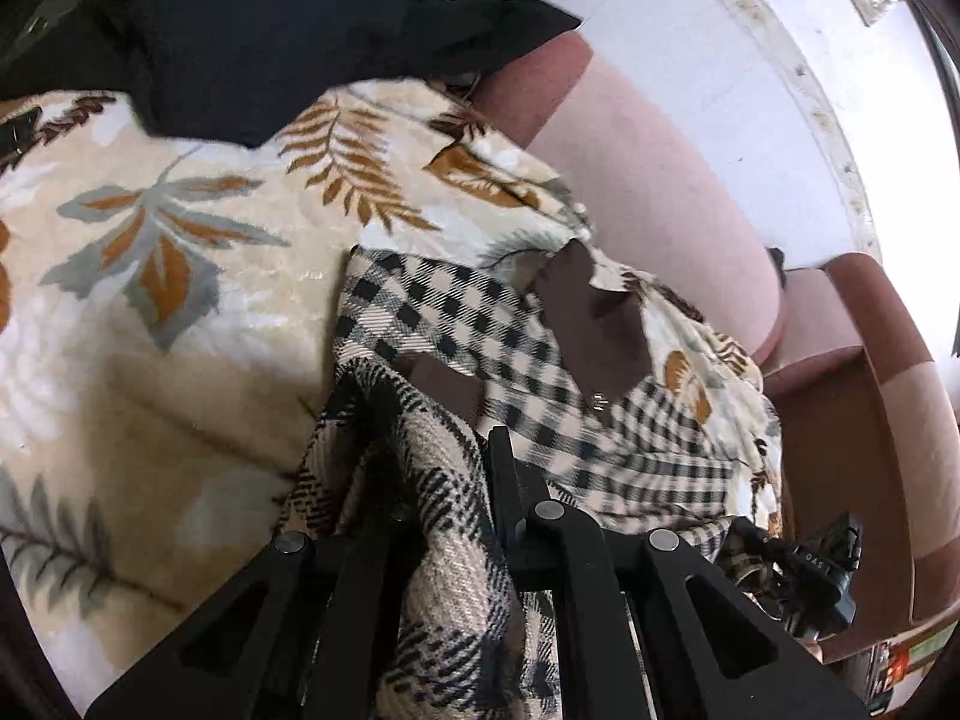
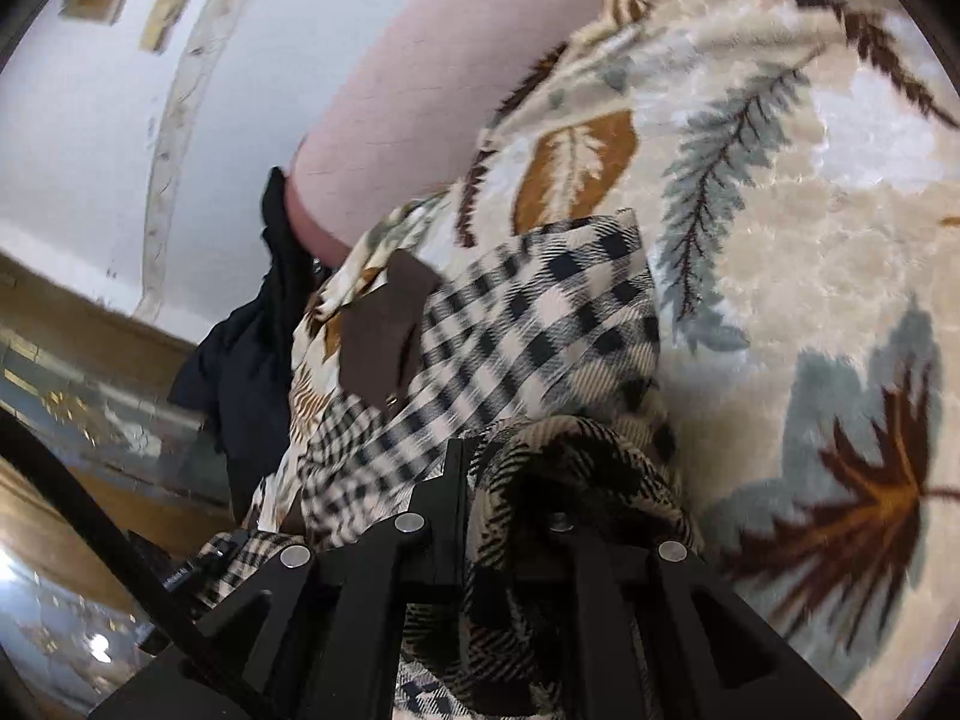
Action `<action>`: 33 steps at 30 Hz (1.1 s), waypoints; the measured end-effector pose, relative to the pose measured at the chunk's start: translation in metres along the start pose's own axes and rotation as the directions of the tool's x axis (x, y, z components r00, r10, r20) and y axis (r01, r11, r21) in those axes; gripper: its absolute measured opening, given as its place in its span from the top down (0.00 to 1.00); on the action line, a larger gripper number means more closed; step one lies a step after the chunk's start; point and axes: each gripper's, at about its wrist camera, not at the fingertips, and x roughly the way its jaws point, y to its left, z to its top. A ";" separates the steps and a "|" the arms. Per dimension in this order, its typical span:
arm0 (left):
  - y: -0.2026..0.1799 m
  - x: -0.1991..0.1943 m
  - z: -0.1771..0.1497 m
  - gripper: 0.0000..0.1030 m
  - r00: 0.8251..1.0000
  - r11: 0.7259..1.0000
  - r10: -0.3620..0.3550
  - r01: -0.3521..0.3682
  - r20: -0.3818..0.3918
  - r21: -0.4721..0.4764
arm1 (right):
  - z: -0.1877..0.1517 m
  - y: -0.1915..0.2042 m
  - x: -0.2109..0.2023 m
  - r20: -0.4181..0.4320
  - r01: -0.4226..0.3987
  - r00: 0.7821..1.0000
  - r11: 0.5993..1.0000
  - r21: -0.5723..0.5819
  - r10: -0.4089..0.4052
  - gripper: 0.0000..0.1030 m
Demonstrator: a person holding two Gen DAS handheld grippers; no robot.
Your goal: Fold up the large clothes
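Note:
A large beige-and-black checked garment (image 1: 480, 324) with brown patches lies crumpled on a leaf-patterned cream blanket (image 1: 180, 252). My left gripper (image 1: 444, 468) is shut on a bunched fold of the checked garment, which drapes over its fingers. In the right wrist view the same garment (image 2: 540, 312) runs from the blanket (image 2: 810, 276) into my right gripper (image 2: 510, 474), which is shut on a thick rolled fold of it. The right-hand finger of each gripper's pair is partly hidden by cloth.
A black garment (image 1: 288, 30) lies piled at the blanket's far side. The blanket covers a pink sofa with a backrest (image 1: 648, 180) and armrest (image 1: 852, 372). A dark cloth (image 2: 252, 360) hangs off the sofa end, above wooden floor (image 2: 72, 516).

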 end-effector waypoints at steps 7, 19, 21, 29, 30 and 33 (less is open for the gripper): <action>0.009 0.010 0.016 0.69 0.978 0.975 -0.205 0.206 0.023 -0.082 | 0.024 -0.018 0.016 0.007 -0.180 0.984 0.979 0.093 0.180 0.43; 0.021 -0.013 0.033 0.29 0.933 0.915 -0.322 0.351 0.162 -0.200 | 0.040 -0.016 0.007 0.138 -0.202 0.973 0.973 0.113 0.186 0.27; 0.023 -0.020 0.036 0.26 0.939 0.924 -0.293 0.327 0.182 -0.199 | 0.039 -0.009 0.001 0.155 -0.185 0.973 0.979 0.088 0.170 0.26; 0.014 -0.034 0.034 0.26 0.975 0.992 -0.071 0.091 0.209 -0.088 | 0.020 0.041 -0.010 0.164 -0.004 0.986 0.988 -0.157 0.030 0.24; 0.014 -0.032 0.033 0.26 0.978 0.994 -0.053 0.071 0.204 -0.079 | 0.014 0.049 -0.006 0.151 0.023 0.989 0.980 -0.198 0.008 0.24; 0.012 -0.028 0.030 0.26 0.982 0.998 -0.028 0.038 0.185 -0.051 | -0.001 0.066 0.002 0.136 0.068 0.990 0.956 -0.287 -0.030 0.24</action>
